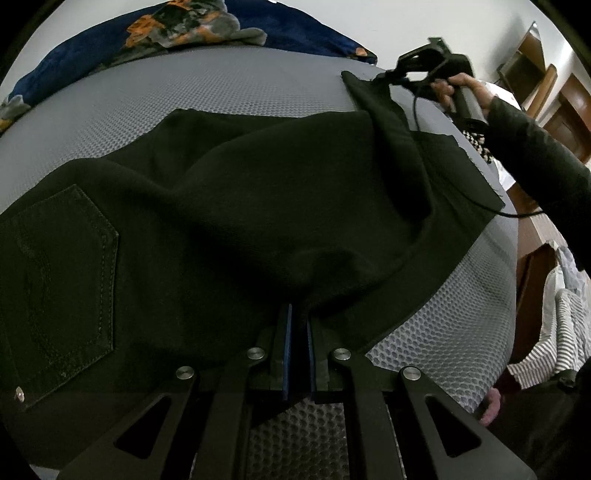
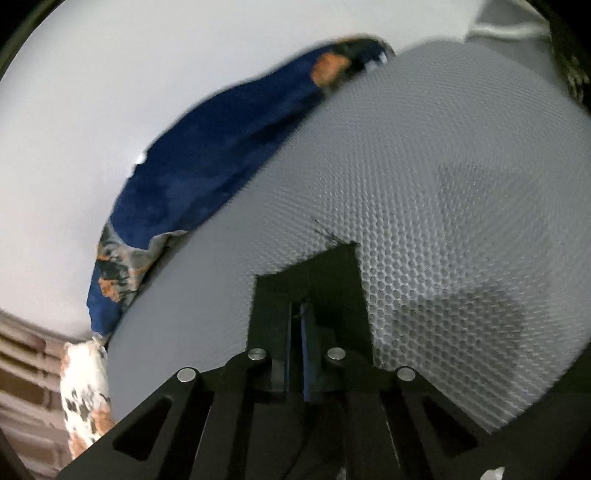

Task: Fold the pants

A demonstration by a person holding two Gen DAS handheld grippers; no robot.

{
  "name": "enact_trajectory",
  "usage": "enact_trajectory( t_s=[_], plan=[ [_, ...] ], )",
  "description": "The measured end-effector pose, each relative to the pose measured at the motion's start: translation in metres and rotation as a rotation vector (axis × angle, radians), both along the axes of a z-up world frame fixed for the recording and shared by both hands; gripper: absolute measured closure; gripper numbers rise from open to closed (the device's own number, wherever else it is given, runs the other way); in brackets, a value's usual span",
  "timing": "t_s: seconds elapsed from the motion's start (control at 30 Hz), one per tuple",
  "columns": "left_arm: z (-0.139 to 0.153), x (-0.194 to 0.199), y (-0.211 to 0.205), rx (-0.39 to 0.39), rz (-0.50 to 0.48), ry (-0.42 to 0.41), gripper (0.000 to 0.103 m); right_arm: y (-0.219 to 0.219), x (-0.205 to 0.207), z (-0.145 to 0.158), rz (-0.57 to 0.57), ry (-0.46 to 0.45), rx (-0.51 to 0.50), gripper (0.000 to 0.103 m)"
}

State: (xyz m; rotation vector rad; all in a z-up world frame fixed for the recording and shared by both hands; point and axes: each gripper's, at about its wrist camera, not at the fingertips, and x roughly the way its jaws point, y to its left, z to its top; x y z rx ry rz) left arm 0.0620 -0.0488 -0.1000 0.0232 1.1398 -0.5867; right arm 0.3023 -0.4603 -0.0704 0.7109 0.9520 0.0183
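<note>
Black pants [image 1: 229, 206] lie spread on a grey honeycomb-mesh mattress [image 1: 229, 88], back pocket [image 1: 62, 280] at the left. My left gripper [image 1: 299, 314] is shut on a fold of the pants near the crotch, at the near edge. In the left wrist view my right gripper [image 1: 391, 75] is at the far right, shut on a lifted leg end of the pants. In the right wrist view my right gripper [image 2: 300, 306] is shut on the frayed black hem [image 2: 310, 269], held above the mattress [image 2: 443, 184].
A blue blanket with orange pattern [image 1: 207, 29] lies along the far edge of the mattress, also in the right wrist view [image 2: 207, 166]. Striped cloth [image 1: 554, 332] and wooden furniture [image 1: 569, 110] stand to the right of the bed.
</note>
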Motion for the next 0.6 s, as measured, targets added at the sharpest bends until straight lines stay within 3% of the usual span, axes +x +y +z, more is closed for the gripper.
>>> enact_trajectory(
  t_s=[0.2, 0.3, 0.47, 0.6],
  plan=[
    [0.001, -0.003, -0.007, 0.029, -0.002, -0.018, 0.095, -0.029, -0.067, 0.06, -0.051, -0.09, -0.125, 0.099],
    [0.001, -0.005, -0.01, 0.042, -0.003, -0.028, 0.095, -0.049, -0.113, 0.072, -0.078, -0.099, -0.121, 0.1],
    [0.0, -0.007, -0.013, 0.053, -0.004, -0.035, 0.095, -0.069, -0.172, 0.038, -0.121, -0.014, -0.078, 0.099],
    [0.001, -0.011, -0.019, 0.075, -0.008, -0.05, 0.095, -0.075, -0.194, 0.015, -0.185, 0.003, -0.06, 0.1]
  ],
)
